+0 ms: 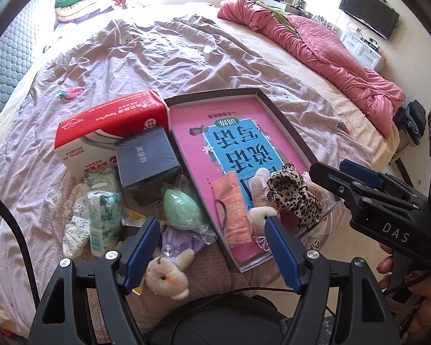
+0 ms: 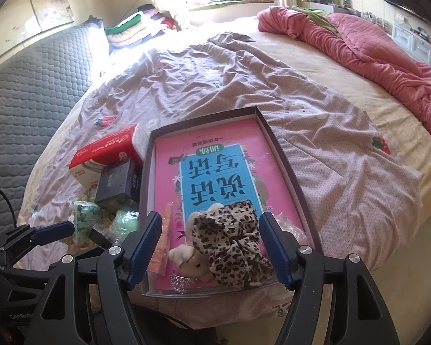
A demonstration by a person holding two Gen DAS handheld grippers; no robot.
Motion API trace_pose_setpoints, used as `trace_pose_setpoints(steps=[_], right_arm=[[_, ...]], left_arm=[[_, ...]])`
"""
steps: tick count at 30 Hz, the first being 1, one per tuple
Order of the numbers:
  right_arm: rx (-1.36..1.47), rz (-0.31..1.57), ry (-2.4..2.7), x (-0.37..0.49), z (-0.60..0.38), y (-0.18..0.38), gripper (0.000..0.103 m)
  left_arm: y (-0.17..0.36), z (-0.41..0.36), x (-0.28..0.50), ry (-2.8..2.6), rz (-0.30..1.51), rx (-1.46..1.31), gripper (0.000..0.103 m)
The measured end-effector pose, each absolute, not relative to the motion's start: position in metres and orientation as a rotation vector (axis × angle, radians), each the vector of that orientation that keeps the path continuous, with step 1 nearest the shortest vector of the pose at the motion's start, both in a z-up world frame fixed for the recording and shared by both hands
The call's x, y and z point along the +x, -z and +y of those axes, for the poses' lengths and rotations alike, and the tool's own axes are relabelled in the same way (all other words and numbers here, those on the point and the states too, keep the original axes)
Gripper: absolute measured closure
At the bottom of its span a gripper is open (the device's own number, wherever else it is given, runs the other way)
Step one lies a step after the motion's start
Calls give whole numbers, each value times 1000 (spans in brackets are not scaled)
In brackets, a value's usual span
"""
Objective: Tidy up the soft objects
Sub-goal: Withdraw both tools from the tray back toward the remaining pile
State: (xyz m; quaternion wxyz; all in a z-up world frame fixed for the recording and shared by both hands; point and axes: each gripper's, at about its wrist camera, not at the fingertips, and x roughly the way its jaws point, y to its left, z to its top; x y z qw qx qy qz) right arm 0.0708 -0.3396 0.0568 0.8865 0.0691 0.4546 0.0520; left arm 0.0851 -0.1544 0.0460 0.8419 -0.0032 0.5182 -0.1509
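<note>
A shallow box (image 1: 284, 132) lined with a pink book lies on the bed. In it are a leopard-print scrunchie (image 1: 294, 194), an orange folded cloth (image 1: 235, 210) and a small plush toy (image 1: 261, 212). Outside it lie a white plush bunny (image 1: 168, 273), a purple cloth (image 1: 178, 241) and a green puff in plastic (image 1: 181, 205). My left gripper (image 1: 212, 247) is open just above the bunny. My right gripper (image 2: 209, 244) is open over the scrunchie (image 2: 232, 244) and plush (image 2: 192, 261); it also shows in the left wrist view (image 1: 342, 178).
A red tissue pack (image 1: 112, 123), a dark box (image 1: 146, 155) and green-print packets (image 1: 103, 218) lie left of the box (image 2: 290, 172). A pink quilt (image 1: 316, 49) is bunched at the far right. A grey padded headboard (image 2: 28, 86) stands at left.
</note>
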Motion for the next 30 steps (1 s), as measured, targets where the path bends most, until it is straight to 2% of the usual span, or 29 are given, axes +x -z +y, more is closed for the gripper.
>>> trace_pose_setpoints(steps=[30], right_arm=[[4, 918, -220, 64, -274, -75, 31]], left_arm=[[-58, -65, 74, 186, 1062, -145, 28]])
